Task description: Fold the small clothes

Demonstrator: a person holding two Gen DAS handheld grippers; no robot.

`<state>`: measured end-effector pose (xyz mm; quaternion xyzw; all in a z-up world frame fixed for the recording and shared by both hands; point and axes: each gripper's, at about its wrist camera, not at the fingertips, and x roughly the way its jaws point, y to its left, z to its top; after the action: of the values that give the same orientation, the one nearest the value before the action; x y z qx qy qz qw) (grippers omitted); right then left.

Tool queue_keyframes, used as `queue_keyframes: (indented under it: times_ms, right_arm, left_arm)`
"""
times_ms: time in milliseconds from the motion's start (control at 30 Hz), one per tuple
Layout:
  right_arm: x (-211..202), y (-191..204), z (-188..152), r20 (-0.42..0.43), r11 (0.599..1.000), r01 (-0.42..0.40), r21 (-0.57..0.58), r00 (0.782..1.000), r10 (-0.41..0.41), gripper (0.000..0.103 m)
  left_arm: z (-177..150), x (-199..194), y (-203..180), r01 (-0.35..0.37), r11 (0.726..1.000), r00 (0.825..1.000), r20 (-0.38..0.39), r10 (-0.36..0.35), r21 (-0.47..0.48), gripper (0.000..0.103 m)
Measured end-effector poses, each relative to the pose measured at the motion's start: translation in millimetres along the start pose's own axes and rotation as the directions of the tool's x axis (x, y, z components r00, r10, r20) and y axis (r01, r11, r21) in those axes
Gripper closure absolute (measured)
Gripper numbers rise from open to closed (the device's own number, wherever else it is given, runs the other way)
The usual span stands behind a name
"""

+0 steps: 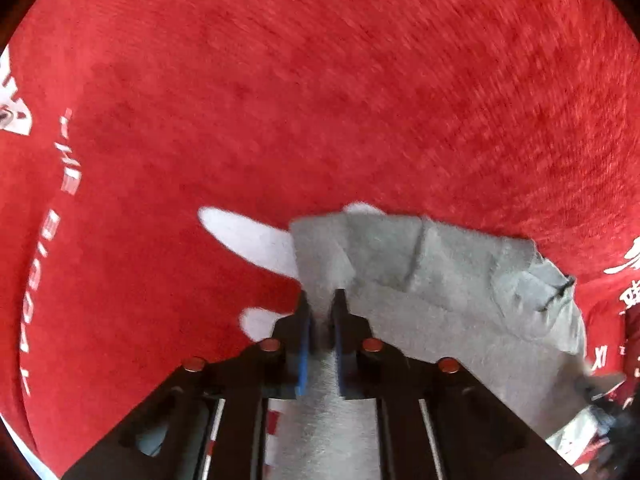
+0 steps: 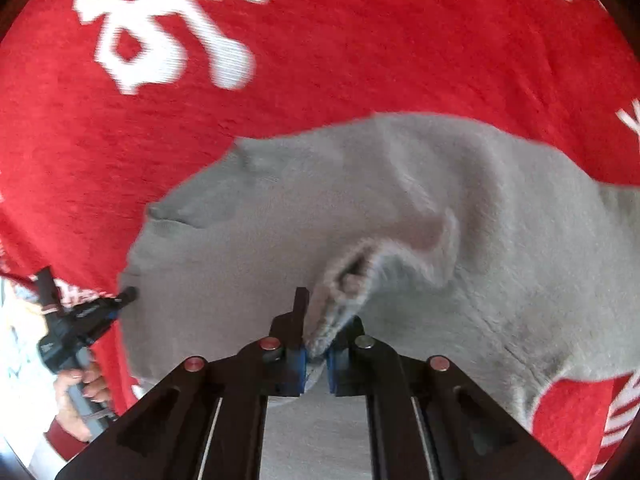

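A small grey garment (image 1: 432, 280) lies rumpled on a red cloth (image 1: 320, 100) with white lettering. In the left wrist view my left gripper (image 1: 322, 300) is shut on a raised fold of the grey garment near its left edge. In the right wrist view the grey garment (image 2: 400, 184) fills the middle of the frame. There my right gripper (image 2: 324, 316) is shut on a bunched ridge of it, which hides the right fingertip. My left gripper (image 2: 128, 294) also shows at the far left, on the garment's left edge, held by a hand (image 2: 76, 400).
The red cloth (image 2: 360, 48) covers the whole surface, with large white characters (image 2: 160, 32) at the top left. White shapes (image 1: 248, 236) are printed beside the garment's left edge. A pale floor strip (image 2: 20, 352) shows at the far left.
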<state>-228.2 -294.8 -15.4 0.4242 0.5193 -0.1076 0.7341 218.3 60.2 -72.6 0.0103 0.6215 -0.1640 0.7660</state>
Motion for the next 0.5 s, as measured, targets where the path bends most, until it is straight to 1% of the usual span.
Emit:
queue_keyframes:
  times_ms: [33, 67, 133, 200, 267, 300, 333, 367, 400, 433, 500]
  right_arm:
    - [-4.7, 10.4, 6.2, 0.020, 0.999, -0.030, -0.038, 0.999, 0.030, 0.095]
    - [-6.8, 15.5, 8.0, 0.030, 0.997, -0.040, -0.060, 0.999, 0.041, 0.095]
    - [-2.0, 19.0, 12.9, 0.032, 0.997, -0.022, -0.077, 0.999, 0.024, 0.095]
    - [10.7, 2.6, 11.8, 0.000, 1.000, 0.003, -0.026, 1.000, -0.003, 0.095]
    - [21.0, -16.4, 5.7, -0.035, 0.999, 0.032, 0.022, 0.999, -0.031, 0.095]
    - [23.1, -24.1, 1.8, -0.048, 0.998, 0.039, 0.042, 0.998, -0.037, 0.090]
    - [21.9, -31.2, -2.2, -0.047, 0.997, 0.036, 0.062, 0.998, -0.033, 0.091]
    - [18.0, -35.2, -5.0, -0.032, 0.997, 0.023, 0.077, 0.999, -0.021, 0.091]
    - [17.5, -34.9, -5.9, -0.031, 0.996, 0.031, 0.080, 0.999, -0.029, 0.084]
    - [13.3, -34.6, -7.8, -0.033, 0.996, 0.040, 0.075, 0.999, -0.038, 0.081]
    - [3.6, -34.6, -10.2, -0.040, 0.997, 0.060, 0.054, 0.998, -0.058, 0.060]
  left_arm:
    - [3.3, -0.4, 5.3, -0.001, 1.000, 1.000, 0.003, 0.001, -0.003, 0.093]
    - [3.4, 1.1, 12.4, -0.004, 1.000, 1.000, 0.000, 0.004, -0.009, 0.093]
    - [1.8, 2.8, 20.8, -0.012, 1.000, 1.000, -0.001, 0.012, -0.010, 0.093]
    - [-0.3, 0.0, 23.5, -0.002, 1.000, 1.000, 0.012, 0.002, -0.011, 0.093]
    - [-3.0, -5.9, 24.7, -0.015, 1.000, 1.000, 0.017, 0.015, -0.013, 0.092]
    - [-3.2, -9.2, 25.6, -0.028, 1.000, 0.999, 0.016, 0.028, -0.006, 0.084]
    - [-5.5, -14.4, 22.2, -0.090, 0.996, 0.996, 0.017, 0.090, 0.023, 0.063]
    - [-5.8, -19.4, 22.5, -0.131, 0.990, 0.991, 0.023, 0.130, 0.043, 0.049]
    - [-9.3, -25.3, 18.8, -0.181, 0.981, 0.983, 0.044, 0.179, 0.070, 0.032]
    - [-14.7, -33.5, 13.4, -0.215, 0.971, 0.975, 0.079, 0.207, 0.102, 0.030]
    - [-25.2, -43.4, 2.9, -0.225, 0.963, 0.973, 0.088, 0.214, 0.147, 0.030]
